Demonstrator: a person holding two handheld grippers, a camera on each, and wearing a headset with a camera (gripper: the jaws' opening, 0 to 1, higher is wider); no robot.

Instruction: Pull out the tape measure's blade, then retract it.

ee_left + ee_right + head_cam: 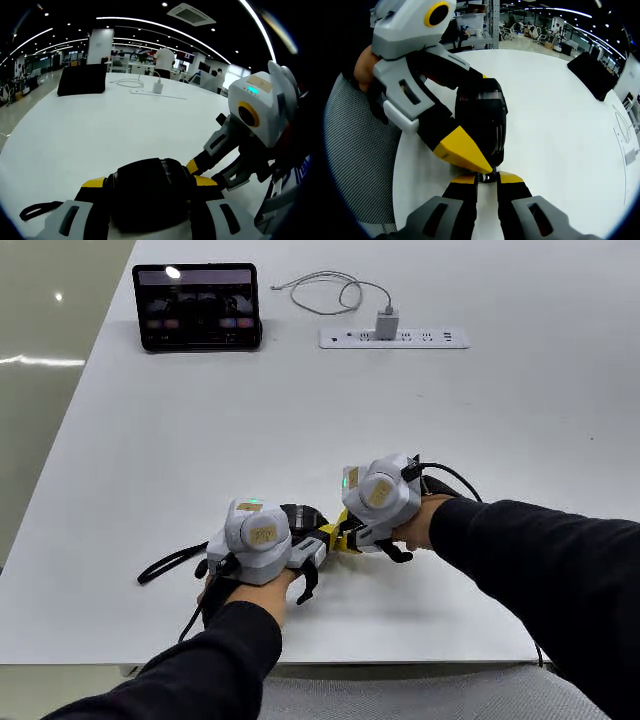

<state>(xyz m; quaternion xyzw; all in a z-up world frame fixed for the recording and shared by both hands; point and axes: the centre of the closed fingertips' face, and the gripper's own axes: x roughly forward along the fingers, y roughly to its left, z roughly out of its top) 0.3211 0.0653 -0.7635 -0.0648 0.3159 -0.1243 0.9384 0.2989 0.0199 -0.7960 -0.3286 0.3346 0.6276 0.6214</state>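
Two dark sleeves [540, 560] are closest, at 5 and 7 o'clock in the head view, and each hand holds a gripper. The left gripper [150, 184] is closed around the tape measure [150, 200]. The tape measure is black and round, and it has one yellow-tipped jaw on each side of it. It is low over the white desk [300, 400], close to the near edge, at about 6 o'clock in the head view. I cannot tell if it touches the desk.

The right gripper [487, 181] is at about 2 o'clock from the tape measure. Its jaws are almost shut, with only a thin gap between them. They pinch a tiny shiny bit at the mouth of the tape measure. I think that bit is the end of the blade [488, 176], but it is very small.

No long piece of blade shows between the right gripper and the tape measure. So I think the grabbing is done and the pull has not really begun. Pulling the blade out is left, and then letting it slide back in.

Far off on the desk, a dark tablet [197, 305] stands at 11 o'clock. A power strip [393, 337] with a charger lies at 1 o'clock.
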